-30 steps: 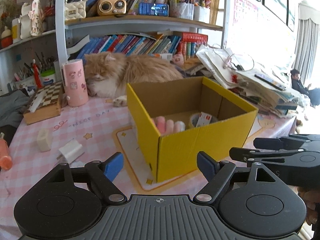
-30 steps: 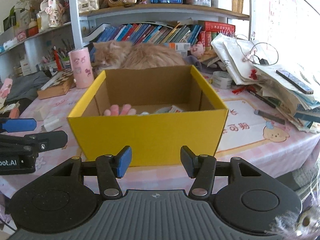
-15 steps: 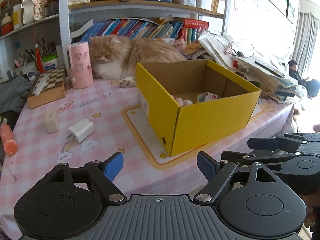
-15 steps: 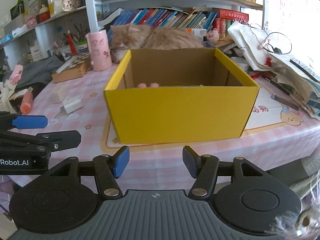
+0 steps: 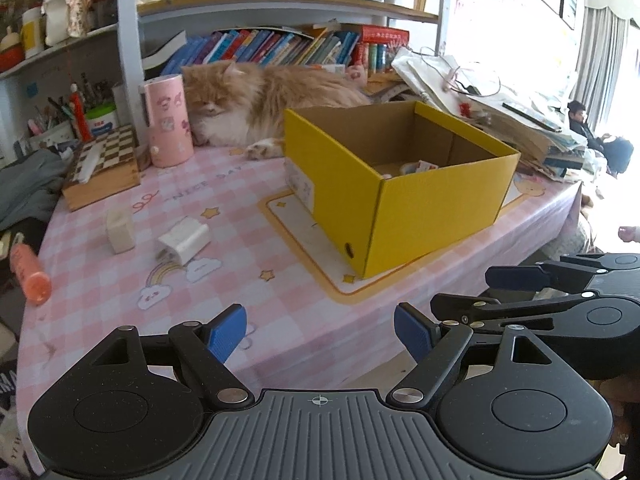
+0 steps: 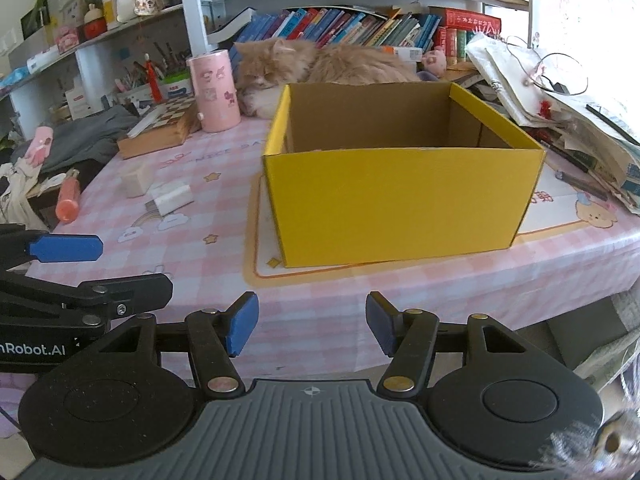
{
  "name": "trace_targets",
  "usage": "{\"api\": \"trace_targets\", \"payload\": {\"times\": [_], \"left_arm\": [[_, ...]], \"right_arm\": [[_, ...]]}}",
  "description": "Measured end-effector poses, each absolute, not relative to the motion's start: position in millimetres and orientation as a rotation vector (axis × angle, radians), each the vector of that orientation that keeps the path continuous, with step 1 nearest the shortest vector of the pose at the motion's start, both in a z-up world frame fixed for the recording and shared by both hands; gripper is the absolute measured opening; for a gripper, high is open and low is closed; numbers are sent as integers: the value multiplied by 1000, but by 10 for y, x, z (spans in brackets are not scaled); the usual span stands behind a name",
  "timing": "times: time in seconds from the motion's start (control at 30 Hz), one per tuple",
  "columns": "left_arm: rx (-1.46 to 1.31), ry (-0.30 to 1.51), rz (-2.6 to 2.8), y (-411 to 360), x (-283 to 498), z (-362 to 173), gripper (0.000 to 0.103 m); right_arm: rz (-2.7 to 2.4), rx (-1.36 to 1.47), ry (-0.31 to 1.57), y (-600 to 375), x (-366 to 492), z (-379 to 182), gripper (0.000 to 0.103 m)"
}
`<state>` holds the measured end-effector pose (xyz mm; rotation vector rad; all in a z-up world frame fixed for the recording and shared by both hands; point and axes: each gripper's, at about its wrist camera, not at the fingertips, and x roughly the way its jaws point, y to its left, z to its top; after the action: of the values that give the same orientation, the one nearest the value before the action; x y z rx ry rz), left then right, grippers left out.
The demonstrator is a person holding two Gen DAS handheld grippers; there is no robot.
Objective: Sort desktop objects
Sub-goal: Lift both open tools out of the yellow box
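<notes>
Fingers of left gripper (image 5: 320, 332) and right gripper (image 6: 311, 330) spread, empty, short of counter (image 5: 280, 320). Yellow cardboard box (image 6: 404, 196) central for drop-offs; white charger (image 5: 184, 240) outside, unsorted.

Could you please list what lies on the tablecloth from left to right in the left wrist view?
Orange tube → beige block → white charger → yellow box.

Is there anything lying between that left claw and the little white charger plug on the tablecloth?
Nothing visible does. Between the left gripper and the white charger plug lies only bare pink checked tablecloth. The cream block sits off to the plug's left, and the yellow box stands to its right.
</notes>
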<state>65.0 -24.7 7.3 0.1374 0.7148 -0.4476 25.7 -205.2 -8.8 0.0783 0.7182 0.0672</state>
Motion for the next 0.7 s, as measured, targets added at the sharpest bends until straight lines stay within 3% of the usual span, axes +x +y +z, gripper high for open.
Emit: {"api": "trace_targets", "payload": {"times": [0.7], "left_arm": [[72, 700, -330, 464, 558, 91, 84]], "right_arm": [[174, 6, 697, -1333, 282, -72, 59]]}}
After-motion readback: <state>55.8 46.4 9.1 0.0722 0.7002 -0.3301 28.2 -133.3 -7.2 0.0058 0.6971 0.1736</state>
